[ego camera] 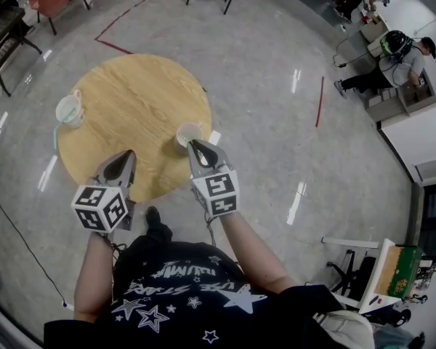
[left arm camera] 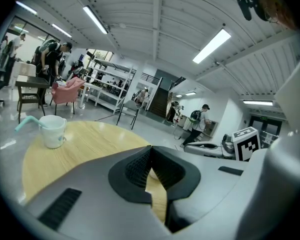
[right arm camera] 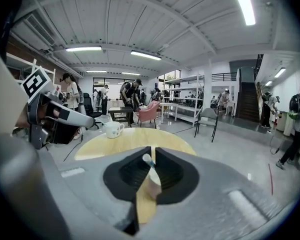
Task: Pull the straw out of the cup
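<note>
I'm holding my right gripper (ego camera: 195,145) out over the round wooden table (ego camera: 138,86), and its tips are sitting right at the pale cup (ego camera: 188,133) at the table's 3 o'clock edge in the head view. In the right gripper view its jaws are drawn in close, pinching the top of the white straw (right arm camera: 146,160) (there's a thin blue stripe on it). The straw is running down into the cup (right arm camera: 153,183) just below the pads, so it is standing in the cup, tilted toward 11 o'clock.

My left gripper (ego camera: 129,155) is hovering over the table's 6 o'clock edge, well apart from the cup. In the left gripper view its jaws are pressed together at the tips with nothing between them, and only bare tabletop is showing through the wedge below.

Over at the table's 9 o'clock edge a second cup (ego camera: 70,110), white with a handle, is standing upright. It's holding a teal straw (left arm camera: 26,124) that's bending out toward 9 o'clock in the left gripper view. Neither gripper is near it.
</note>
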Tool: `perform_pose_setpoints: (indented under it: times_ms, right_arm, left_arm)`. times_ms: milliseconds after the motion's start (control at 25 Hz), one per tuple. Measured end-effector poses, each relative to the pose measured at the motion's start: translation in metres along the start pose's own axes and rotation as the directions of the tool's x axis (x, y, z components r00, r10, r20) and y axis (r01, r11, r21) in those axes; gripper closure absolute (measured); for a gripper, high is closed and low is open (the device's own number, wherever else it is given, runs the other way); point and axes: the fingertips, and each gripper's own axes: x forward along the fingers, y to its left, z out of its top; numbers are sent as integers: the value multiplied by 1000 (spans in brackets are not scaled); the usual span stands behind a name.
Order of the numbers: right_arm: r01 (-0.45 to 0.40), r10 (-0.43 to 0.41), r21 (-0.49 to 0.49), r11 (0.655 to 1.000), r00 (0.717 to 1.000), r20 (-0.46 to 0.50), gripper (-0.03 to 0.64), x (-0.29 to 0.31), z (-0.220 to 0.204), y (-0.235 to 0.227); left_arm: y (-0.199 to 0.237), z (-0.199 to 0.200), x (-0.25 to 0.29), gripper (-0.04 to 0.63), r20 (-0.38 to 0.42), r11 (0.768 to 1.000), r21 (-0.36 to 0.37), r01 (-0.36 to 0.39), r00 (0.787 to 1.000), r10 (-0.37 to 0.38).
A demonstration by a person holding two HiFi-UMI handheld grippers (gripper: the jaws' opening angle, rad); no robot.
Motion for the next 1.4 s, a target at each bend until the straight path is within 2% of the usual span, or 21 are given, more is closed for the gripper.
perform_pose_setpoints:
  times_ms: [360,760,1400]
  right_arm:
    - [-5,6,-9,1000,999,53,595,-27,8,3]
    - [-17,20,-25,1000,990,143,595,-92,21,5]
    - [-98,110,-72,993,975,192,595,-208,-5,27]
  left_arm:
    - [-22,-7,-15,589,24,1000,3,-9,1000,9]
    - [-71,-21,-42,589,66,1000,20,-23,998,22]
    - [-167,-75,-109,589,113,996,23,-87,990,84]
